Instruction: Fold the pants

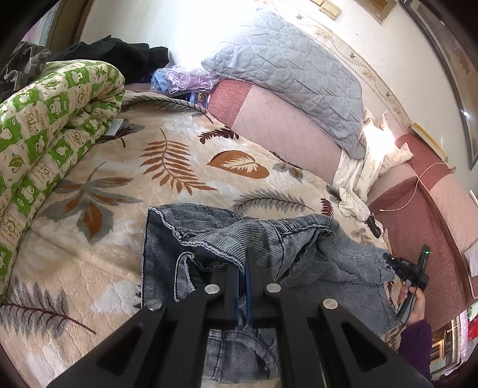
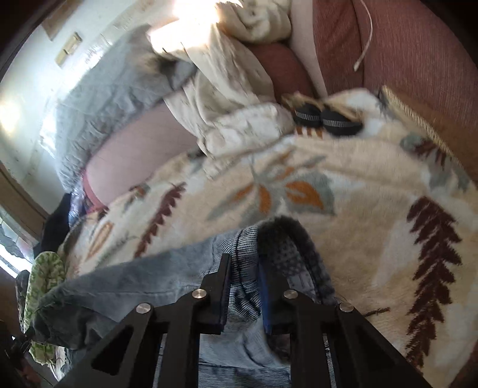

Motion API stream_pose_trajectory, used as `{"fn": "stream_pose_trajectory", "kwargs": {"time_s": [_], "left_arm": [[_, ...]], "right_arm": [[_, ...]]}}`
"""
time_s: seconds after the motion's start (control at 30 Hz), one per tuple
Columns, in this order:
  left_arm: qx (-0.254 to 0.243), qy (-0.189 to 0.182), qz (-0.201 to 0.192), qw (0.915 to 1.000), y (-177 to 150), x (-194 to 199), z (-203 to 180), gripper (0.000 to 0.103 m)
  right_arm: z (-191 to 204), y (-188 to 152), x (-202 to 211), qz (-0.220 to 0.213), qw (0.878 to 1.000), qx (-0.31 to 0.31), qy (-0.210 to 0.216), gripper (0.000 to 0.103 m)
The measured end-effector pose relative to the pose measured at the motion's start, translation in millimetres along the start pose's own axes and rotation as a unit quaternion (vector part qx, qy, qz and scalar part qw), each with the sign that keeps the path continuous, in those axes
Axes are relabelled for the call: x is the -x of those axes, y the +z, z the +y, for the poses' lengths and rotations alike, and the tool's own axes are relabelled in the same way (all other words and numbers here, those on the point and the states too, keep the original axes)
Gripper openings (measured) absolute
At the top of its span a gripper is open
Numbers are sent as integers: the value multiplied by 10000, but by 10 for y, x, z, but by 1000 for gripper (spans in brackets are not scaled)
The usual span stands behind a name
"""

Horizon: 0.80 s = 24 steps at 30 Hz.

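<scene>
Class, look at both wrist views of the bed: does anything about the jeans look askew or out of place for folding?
Yes. The jeans lie bunched on the leaf-print blanket, not flat: one hem is flipped back and the cloth humps up between the left hand-held gripper and the right hand-held gripper, which each have denim between their fingers.

Leaf-print blanket [image 1: 185, 167] covers the bed; jeans [image 1: 298, 238] (crumpled), green quilt [image 1: 53, 125], grey pillow [image 1: 292, 71] on top.

Bed w/ leaf-print blanket [image 1: 98, 268], grey pillow [image 1: 286, 86] vs pink headboard [image 1: 286, 125], white wall [image 1: 143, 27], strong glare.
</scene>
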<state>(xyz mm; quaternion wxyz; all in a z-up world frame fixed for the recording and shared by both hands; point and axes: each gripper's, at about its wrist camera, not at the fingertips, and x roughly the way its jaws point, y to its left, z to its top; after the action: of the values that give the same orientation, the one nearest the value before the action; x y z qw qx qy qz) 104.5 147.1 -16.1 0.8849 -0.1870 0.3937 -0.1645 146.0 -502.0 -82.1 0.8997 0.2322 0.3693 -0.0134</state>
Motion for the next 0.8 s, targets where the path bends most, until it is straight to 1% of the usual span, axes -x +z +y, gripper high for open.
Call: {"fn": "stream_pose_trajectory", "kwargs": {"time_s": [0.1, 0.2, 0.27, 0.33, 0.5, 0.57, 0.7, 0.8], "left_arm": [[42, 3, -3, 10000, -6, 21, 12, 3], [68, 20, 6, 10000, -27, 40, 34, 3], [103, 40, 20, 9999, -54, 48, 54, 3], [151, 42, 22, 9999, -83, 61, 78, 3], [244, 23, 44, 9997, -190, 113, 161, 3], [272, 11, 67, 9996, -232, 127, 197, 3], [358, 17, 193, 9992, -385, 150, 324, 4], [442, 47, 369, 9983, -535, 151, 439, 4]], "right_arm": [[14, 26, 133, -259, 9993, -168, 202, 18], [-52, 41, 290, -516, 9958, -503, 570, 18], [-116, 37, 456, -748, 9903, -747, 907, 18], [-151, 21, 627, -913, 9855, -877, 1130, 18], [-238, -150, 1069, -1273, 9757, -1063, 1430, 18], [-306, -320, 1210, -1307, 9738, -1133, 1476, 18], [-508, -744, 1424, -1303, 9738, -1311, 1325, 18], [-756, -1074, 1488, -1187, 9727, -1600, 1187, 18]]}}
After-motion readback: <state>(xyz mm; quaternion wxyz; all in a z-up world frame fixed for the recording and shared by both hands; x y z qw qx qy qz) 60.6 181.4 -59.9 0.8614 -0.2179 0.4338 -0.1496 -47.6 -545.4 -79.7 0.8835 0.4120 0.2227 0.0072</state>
